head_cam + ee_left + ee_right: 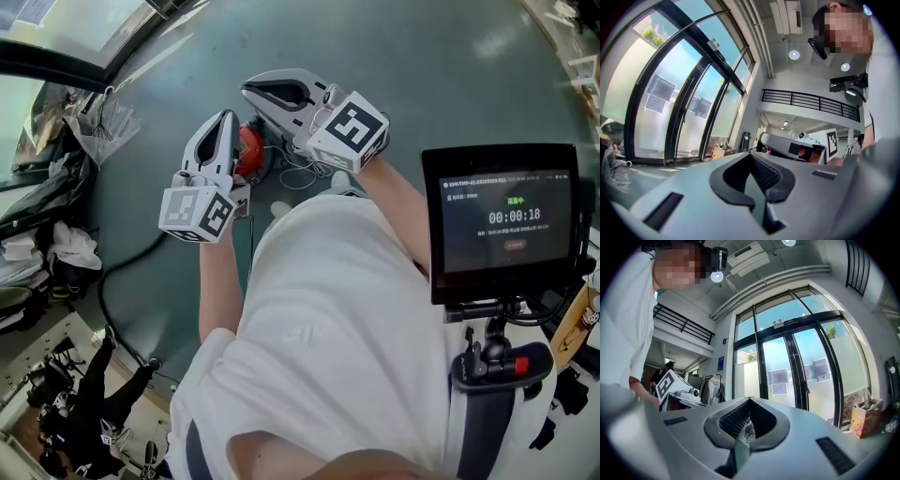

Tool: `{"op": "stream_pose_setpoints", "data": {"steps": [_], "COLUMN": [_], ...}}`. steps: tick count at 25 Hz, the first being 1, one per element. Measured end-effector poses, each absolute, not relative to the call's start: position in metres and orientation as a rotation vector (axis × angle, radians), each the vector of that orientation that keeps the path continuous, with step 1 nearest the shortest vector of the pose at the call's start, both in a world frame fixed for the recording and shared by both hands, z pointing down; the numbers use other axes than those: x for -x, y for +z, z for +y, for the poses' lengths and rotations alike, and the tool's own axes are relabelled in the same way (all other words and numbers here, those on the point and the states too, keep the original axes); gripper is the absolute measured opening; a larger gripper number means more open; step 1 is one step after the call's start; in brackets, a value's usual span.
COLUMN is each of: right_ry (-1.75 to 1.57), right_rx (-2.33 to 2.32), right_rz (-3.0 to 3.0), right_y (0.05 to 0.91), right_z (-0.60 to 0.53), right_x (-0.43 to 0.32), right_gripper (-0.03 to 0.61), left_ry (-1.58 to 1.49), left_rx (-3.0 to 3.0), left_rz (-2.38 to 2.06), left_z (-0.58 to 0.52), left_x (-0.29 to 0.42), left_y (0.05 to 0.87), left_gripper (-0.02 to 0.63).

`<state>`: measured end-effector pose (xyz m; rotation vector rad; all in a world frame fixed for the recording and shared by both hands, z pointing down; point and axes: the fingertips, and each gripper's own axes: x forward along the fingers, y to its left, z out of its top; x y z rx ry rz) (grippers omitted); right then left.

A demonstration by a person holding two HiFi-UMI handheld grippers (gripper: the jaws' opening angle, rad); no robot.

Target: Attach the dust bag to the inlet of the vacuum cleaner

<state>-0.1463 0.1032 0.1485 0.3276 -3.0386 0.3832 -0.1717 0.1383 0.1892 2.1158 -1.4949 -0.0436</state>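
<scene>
both grippers hang empty above the floor (422, 75). the left gripper (226, 118) and the right gripper (251, 90) each have their jaws pressed together on nothing. a red vacuum cleaner (249, 150) sits on the floor between them, mostly hidden behind the left gripper, and its inlet does not show. no dust bag shows in any view, so i cannot tell whether one sits on the inlet. this could be a bag lying somewhere out of sight, or one already fitted with the hands drawn back.

there is open floor ahead and to the right. loose white cables (302, 174) lie just beside the vacuum, and a crumpled plastic bag (103, 127) and a dark hose (122, 272) crowd the left. the chest-mounted screen (506, 220) hems in the right elbow.
</scene>
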Motion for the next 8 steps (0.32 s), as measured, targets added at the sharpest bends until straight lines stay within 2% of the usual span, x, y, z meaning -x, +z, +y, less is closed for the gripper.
{"op": "stream_pose_setpoints", "data": {"steps": [8], "right_ry": [0.395], "right_rx": [-0.343], "right_rz": [-3.035], "right_y": [0.152], "right_z": [0.104], "right_x": [0.143], "right_gripper": [0.008], "left_ry": [0.004], "left_rx": [-2.169], "left_rz": [-1.453], "left_z": [0.145], "left_x": [0.158], "left_y": [0.193], "left_gripper": [0.006]}}
